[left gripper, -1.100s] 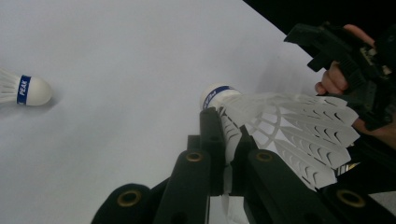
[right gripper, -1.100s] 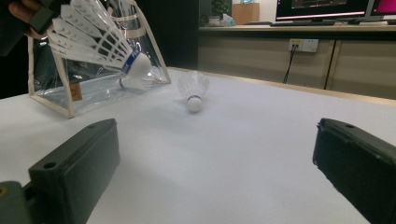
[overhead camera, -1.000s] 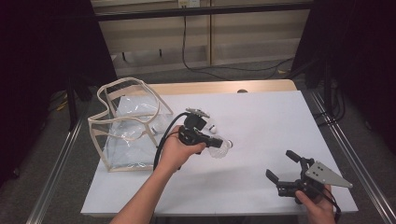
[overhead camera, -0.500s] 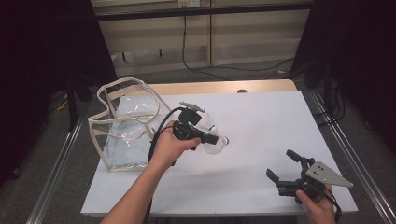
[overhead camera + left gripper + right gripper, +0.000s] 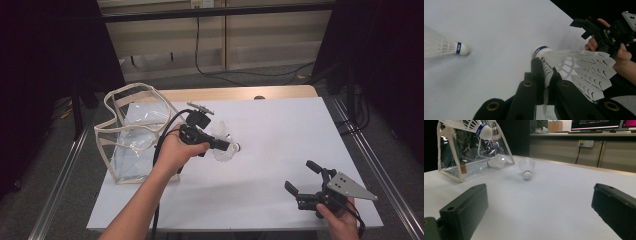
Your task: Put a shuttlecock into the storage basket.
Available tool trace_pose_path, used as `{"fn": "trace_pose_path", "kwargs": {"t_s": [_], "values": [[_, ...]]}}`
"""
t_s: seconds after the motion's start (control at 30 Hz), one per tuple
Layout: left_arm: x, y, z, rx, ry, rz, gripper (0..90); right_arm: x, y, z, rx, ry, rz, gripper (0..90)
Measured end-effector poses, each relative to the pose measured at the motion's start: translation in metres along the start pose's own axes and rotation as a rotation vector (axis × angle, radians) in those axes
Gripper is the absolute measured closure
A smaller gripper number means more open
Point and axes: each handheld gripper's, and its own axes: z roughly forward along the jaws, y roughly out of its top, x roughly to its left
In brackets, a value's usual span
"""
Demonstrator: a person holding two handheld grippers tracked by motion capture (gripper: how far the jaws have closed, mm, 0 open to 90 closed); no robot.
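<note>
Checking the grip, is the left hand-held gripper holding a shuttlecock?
Yes, the left hand-held gripper is shut on the shuttlecock by its feathers.

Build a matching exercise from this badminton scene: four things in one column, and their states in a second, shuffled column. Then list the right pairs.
Things:
1. left tongs
2. right tongs
3. clear bag
4. loose shuttlecock

States:
A. lying on its side on the white table
B. open, nothing between them
C. shut on the feathers of a held shuttlecock
D. standing at the table's left edge, mouth open

Pairs: 1-C, 2-B, 3-D, 4-A
</note>
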Motion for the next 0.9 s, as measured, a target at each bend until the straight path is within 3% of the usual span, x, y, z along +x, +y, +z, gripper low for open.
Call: {"fn": "trace_pose_path", "kwargs": {"t_s": [0.27, 0.5, 0.9], "values": [[0.000, 0.004, -0.006, 0.007, -0.002, 0.007, 89.7, -0.002, 0.000, -0.001, -0.001, -0.006, -0.001, 0.5], [0.002, 0.006, -0.012, -0.002, -0.019, -0.021, 89.7, -0.001, 0.000, -0.001, -0.001, -0.006, -0.001, 0.5], [0.007, 0.010, -0.025, 0.001, 0.000, -0.024, 89.7, -0.001, 0.000, -0.001, 0.000, -0.005, 0.000, 0.5]]}}
